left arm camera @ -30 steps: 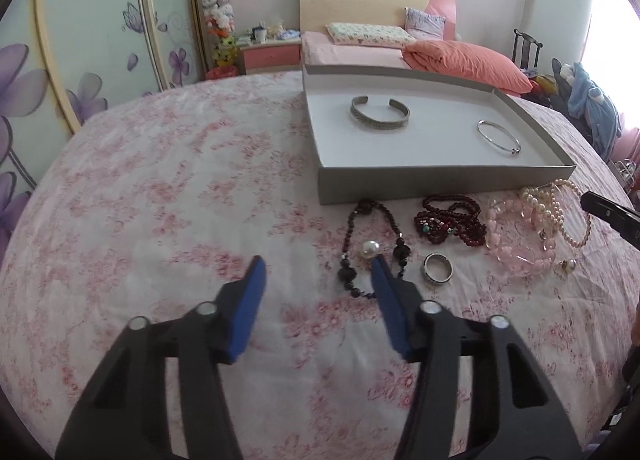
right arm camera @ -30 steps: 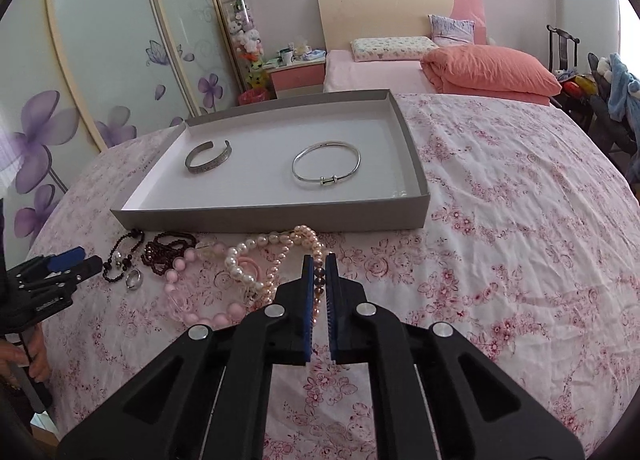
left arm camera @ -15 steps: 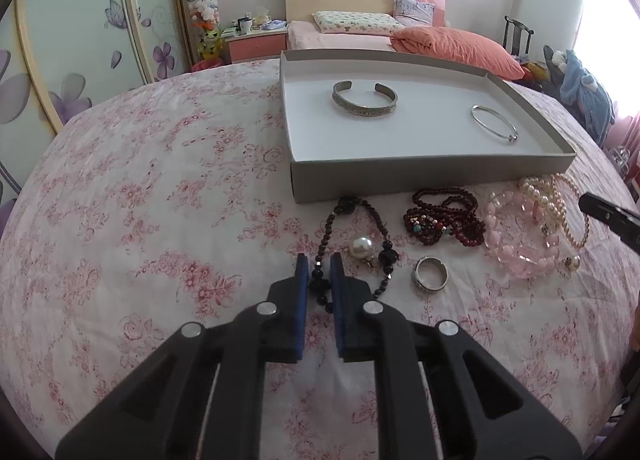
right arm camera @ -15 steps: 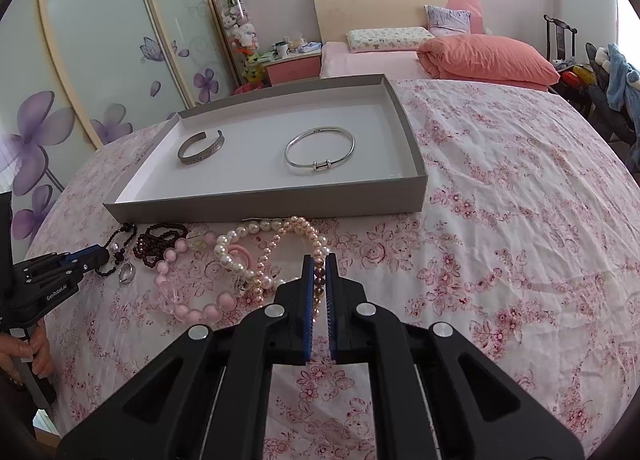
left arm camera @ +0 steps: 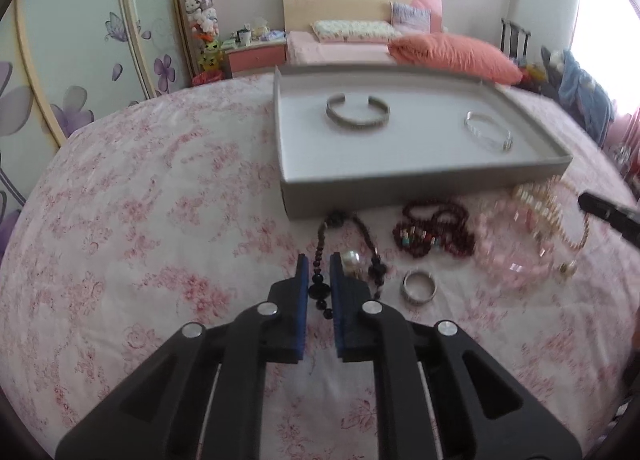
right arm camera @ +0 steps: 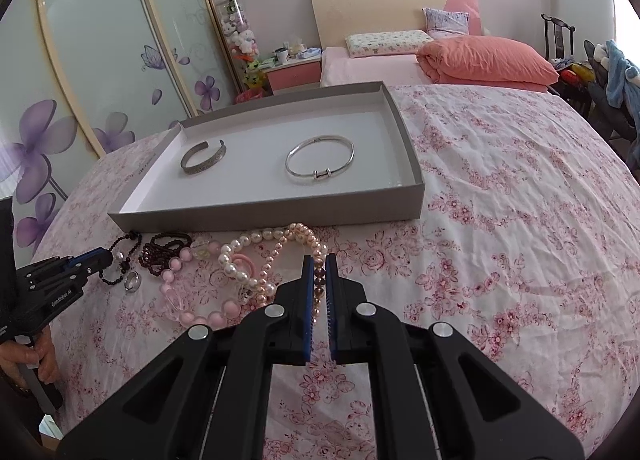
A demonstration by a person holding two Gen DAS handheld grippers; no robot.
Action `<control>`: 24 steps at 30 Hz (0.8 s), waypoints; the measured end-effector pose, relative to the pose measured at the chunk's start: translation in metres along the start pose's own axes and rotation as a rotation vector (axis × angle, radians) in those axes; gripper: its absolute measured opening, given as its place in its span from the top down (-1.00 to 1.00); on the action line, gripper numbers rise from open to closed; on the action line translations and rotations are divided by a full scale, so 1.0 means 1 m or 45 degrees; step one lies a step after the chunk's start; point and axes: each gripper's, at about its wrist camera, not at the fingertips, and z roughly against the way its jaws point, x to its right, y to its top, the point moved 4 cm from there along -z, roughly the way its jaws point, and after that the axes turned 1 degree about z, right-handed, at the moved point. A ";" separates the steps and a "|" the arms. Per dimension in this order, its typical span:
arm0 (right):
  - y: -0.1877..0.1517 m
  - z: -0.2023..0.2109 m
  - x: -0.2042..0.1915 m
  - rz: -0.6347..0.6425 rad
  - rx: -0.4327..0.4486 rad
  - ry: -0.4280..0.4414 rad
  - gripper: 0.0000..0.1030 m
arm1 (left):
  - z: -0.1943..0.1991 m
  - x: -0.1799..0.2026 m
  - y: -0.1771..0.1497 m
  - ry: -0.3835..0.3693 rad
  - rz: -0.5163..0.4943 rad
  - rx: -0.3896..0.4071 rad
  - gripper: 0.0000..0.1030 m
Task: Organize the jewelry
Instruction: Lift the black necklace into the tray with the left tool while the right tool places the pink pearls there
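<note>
The left gripper (left arm camera: 319,278) has just pinched in from a wide spread and is now clamped on the black bead necklace (left arm camera: 320,248), a dark bead caught between its blue pads; a second ago that strand lay free on the bedspread (left arm camera: 160,220) between open jaws. The necklace trails away from the pads in a loop toward the near wall of the grey tray (left arm camera: 400,192), with a pearl bead (left arm camera: 350,259) just right of the gripper and a silver ring (left arm camera: 419,287) a little further right. Beyond that lie the dark red beads (left arm camera: 434,232) and the pink bead bracelet (left arm camera: 516,256). The right gripper (right arm camera: 319,280) is pressed together as it was, pinching a strand of the pearl necklace (right arm camera: 280,248) near the tray's front wall. Inside the tray the silver cuff (right arm camera: 204,158) sits left and the thin bangle (right arm camera: 320,160) right, well apart. With both strands gripped, each looks ready to be lifted over the wall into the tray; the long loops may drag neighbouring pieces.
</note>
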 end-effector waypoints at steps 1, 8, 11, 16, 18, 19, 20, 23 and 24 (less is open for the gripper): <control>0.002 0.001 -0.001 -0.001 0.008 0.004 0.87 | 0.005 -0.003 0.004 -0.015 0.015 0.026 0.78; 0.012 0.013 -0.013 0.001 0.079 0.067 0.87 | 0.030 -0.002 0.019 -0.102 0.046 0.132 0.78; 0.014 0.019 -0.022 0.017 0.106 0.092 0.87 | 0.035 0.003 0.021 -0.132 0.048 0.150 0.78; 0.015 0.025 -0.029 0.024 0.139 0.112 0.87 | 0.042 0.006 0.021 -0.154 0.050 0.170 0.78; 0.015 0.028 -0.031 0.023 0.149 0.120 0.87 | 0.044 0.007 0.022 -0.164 0.055 0.177 0.78; 0.015 0.029 -0.032 0.023 0.154 0.124 0.87 | 0.046 0.008 0.022 -0.168 0.056 0.183 0.78; 0.015 0.030 -0.033 0.024 0.162 0.125 0.87 | 0.047 0.008 0.022 -0.172 0.057 0.188 0.78; 0.015 0.035 -0.035 0.025 0.181 0.128 0.87 | 0.052 0.010 0.024 -0.186 0.060 0.203 0.78; 0.015 0.038 -0.036 0.026 0.188 0.130 0.87 | 0.054 0.011 0.025 -0.191 0.061 0.209 0.78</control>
